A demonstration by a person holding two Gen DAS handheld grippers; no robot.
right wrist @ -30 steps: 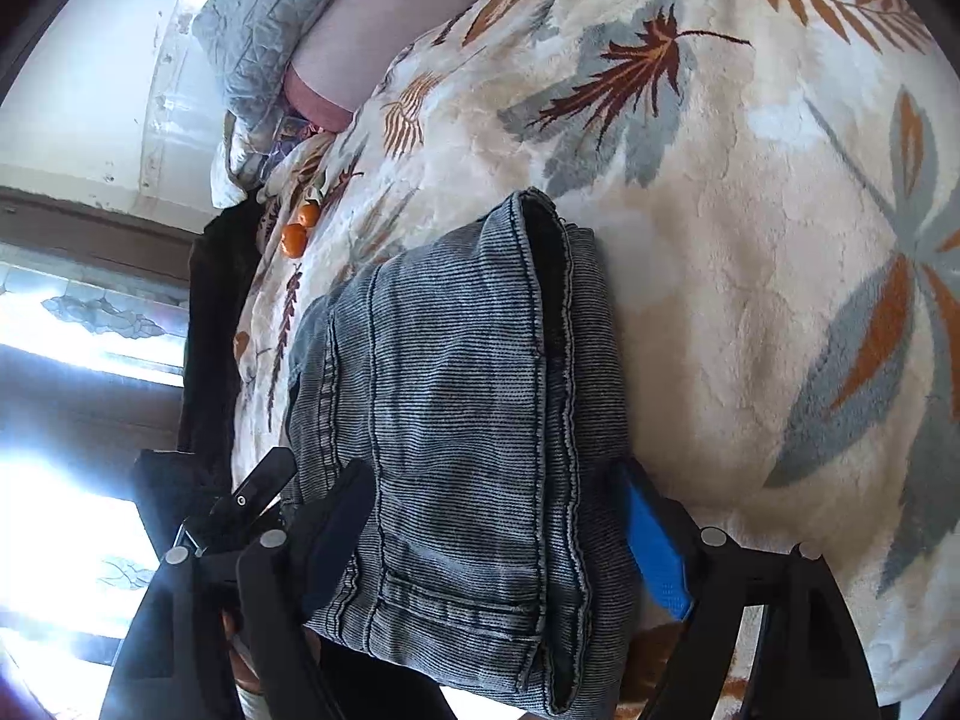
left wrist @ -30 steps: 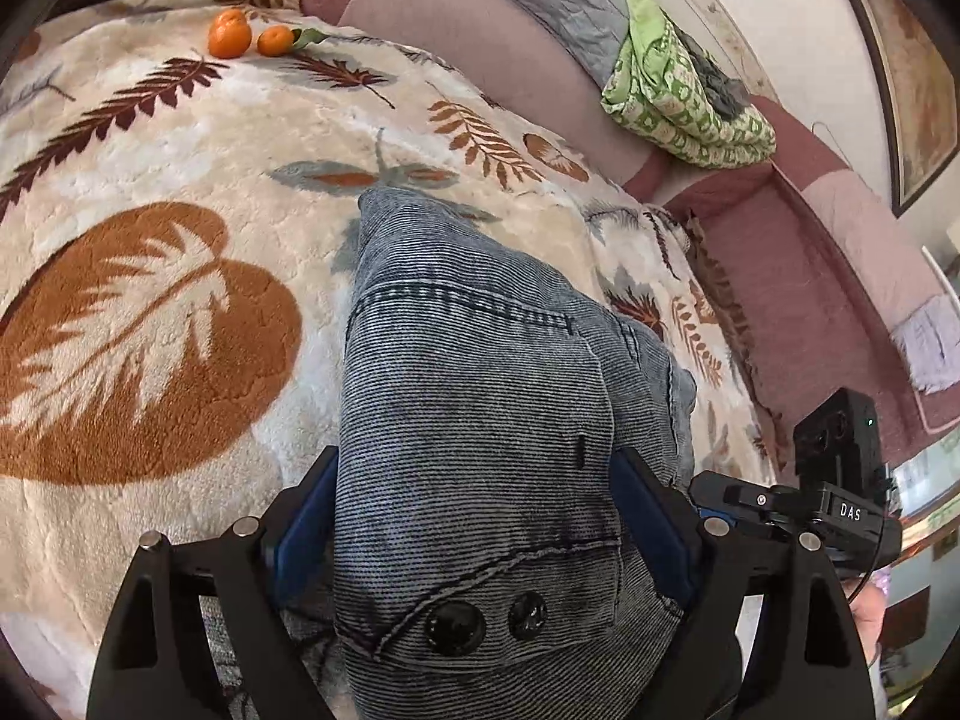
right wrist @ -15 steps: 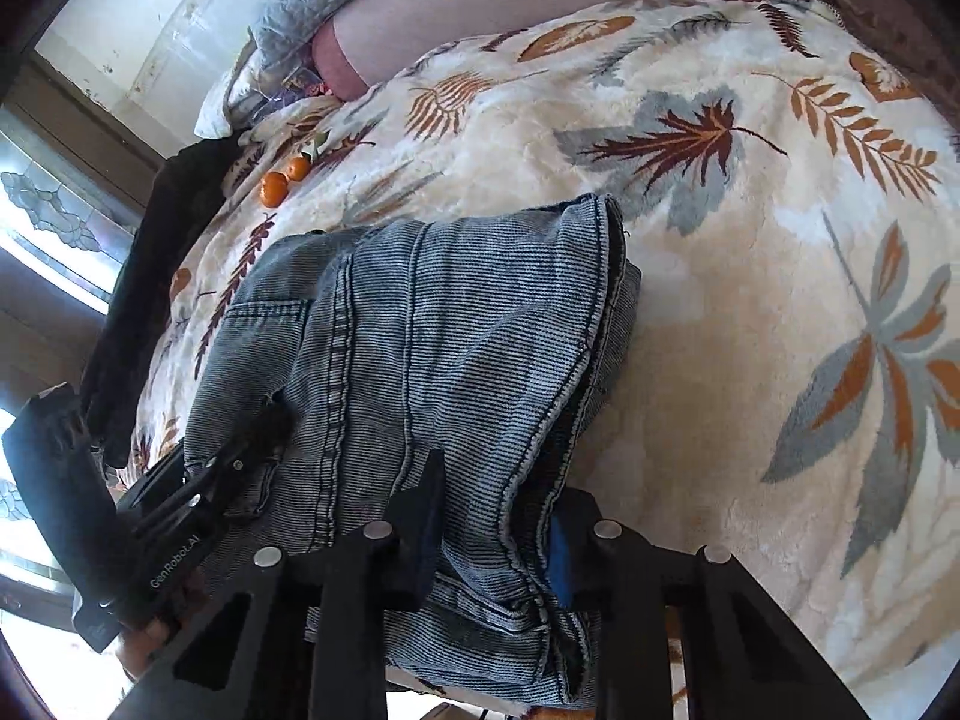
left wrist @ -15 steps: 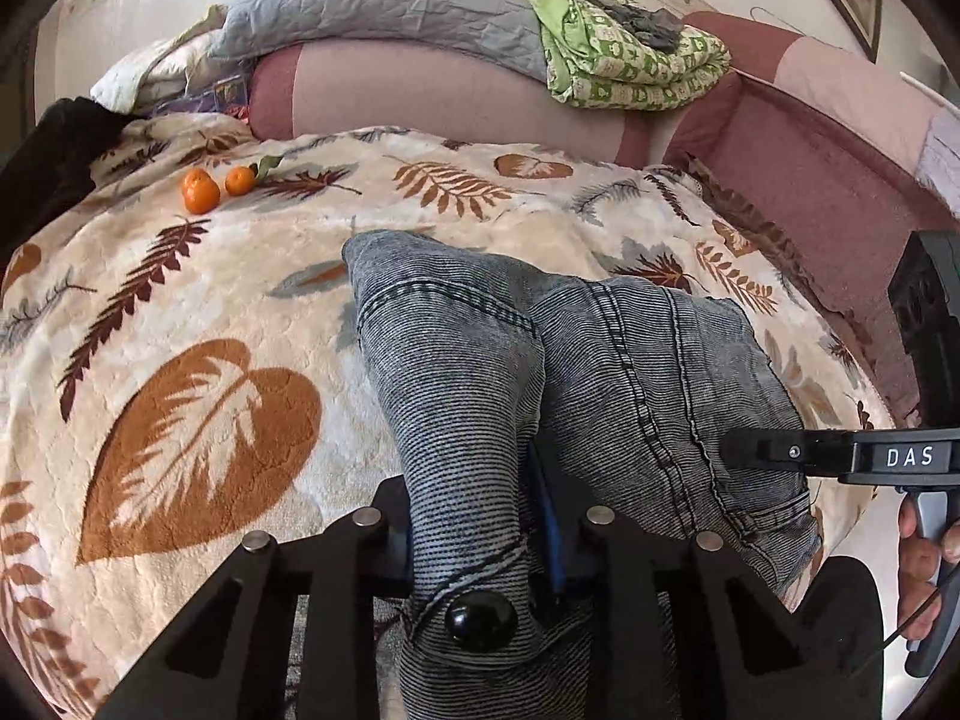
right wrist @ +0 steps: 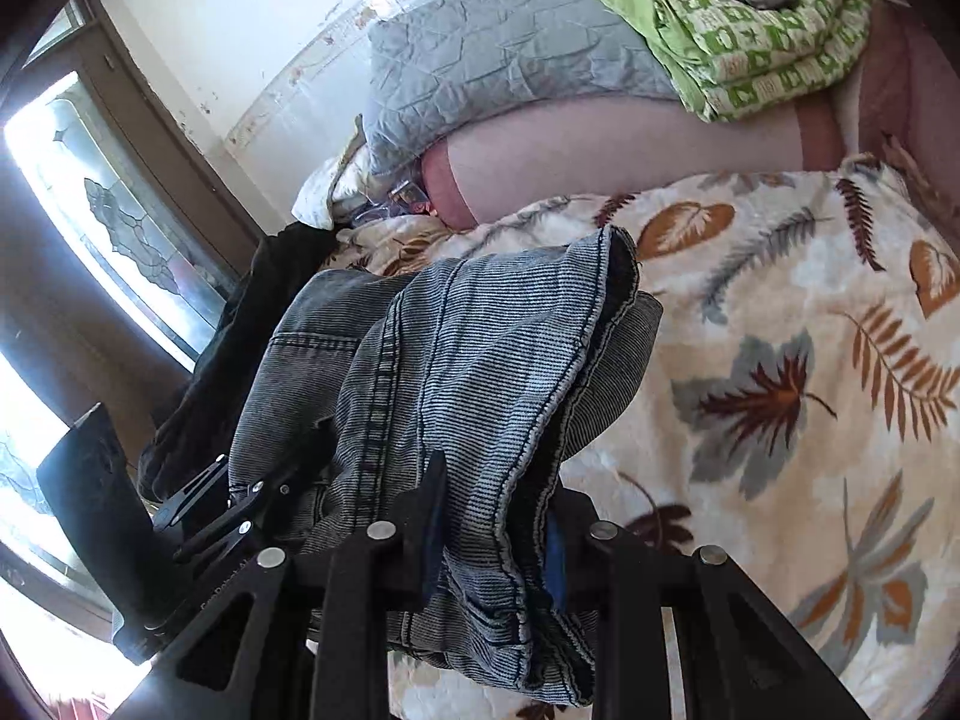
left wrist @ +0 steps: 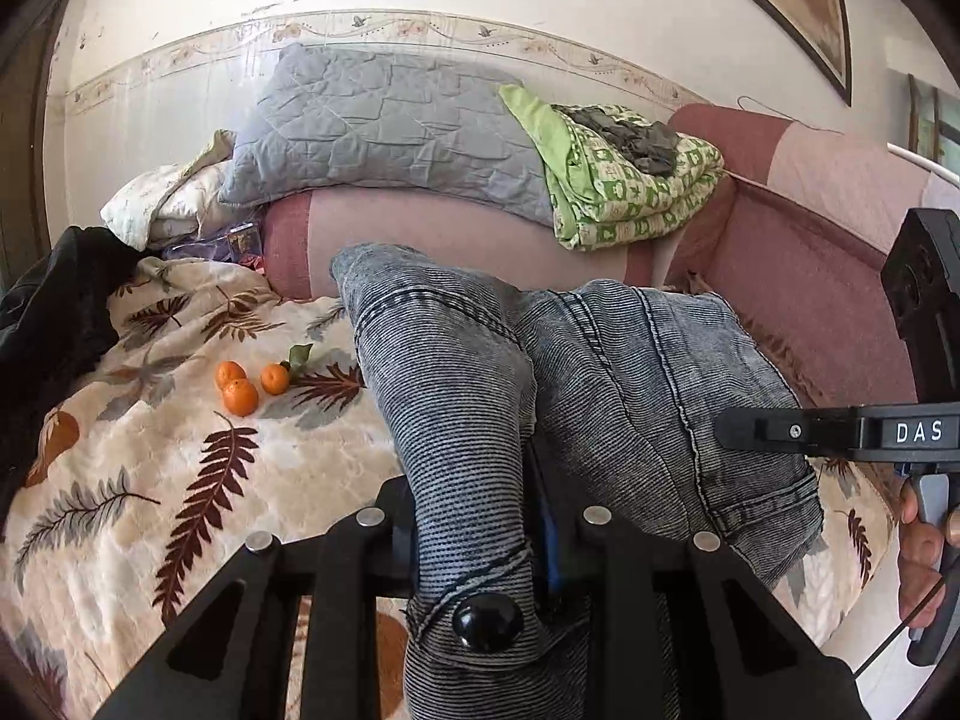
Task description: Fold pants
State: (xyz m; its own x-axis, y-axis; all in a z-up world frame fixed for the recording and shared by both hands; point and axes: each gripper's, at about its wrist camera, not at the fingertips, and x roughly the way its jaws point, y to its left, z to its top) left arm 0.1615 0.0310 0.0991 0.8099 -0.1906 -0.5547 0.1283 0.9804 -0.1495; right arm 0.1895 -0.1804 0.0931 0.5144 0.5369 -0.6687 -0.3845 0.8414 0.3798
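The folded grey-blue jeans (left wrist: 630, 396) hang lifted above the leaf-print blanket (left wrist: 180, 480). My left gripper (left wrist: 474, 516) is shut on the waistband end with the black button (left wrist: 487, 622). My right gripper (right wrist: 492, 516) is shut on the other side of the jeans (right wrist: 468, 360), pinching several folded layers. The right gripper's body also shows at the right of the left wrist view (left wrist: 840, 429). The left gripper's body shows at the lower left of the right wrist view (right wrist: 228, 510).
Three oranges (left wrist: 246, 387) lie on the blanket at the left. A grey pillow (left wrist: 390, 132) and a green patterned quilt (left wrist: 630, 180) sit on the pink bolster (left wrist: 432, 240) at the back. Dark clothing (left wrist: 48, 324) lies at the left edge, near a window (right wrist: 90, 228).
Both grippers closed on the jeans and lifted them off the blanket. The views tilted up toward the wall and pillows.
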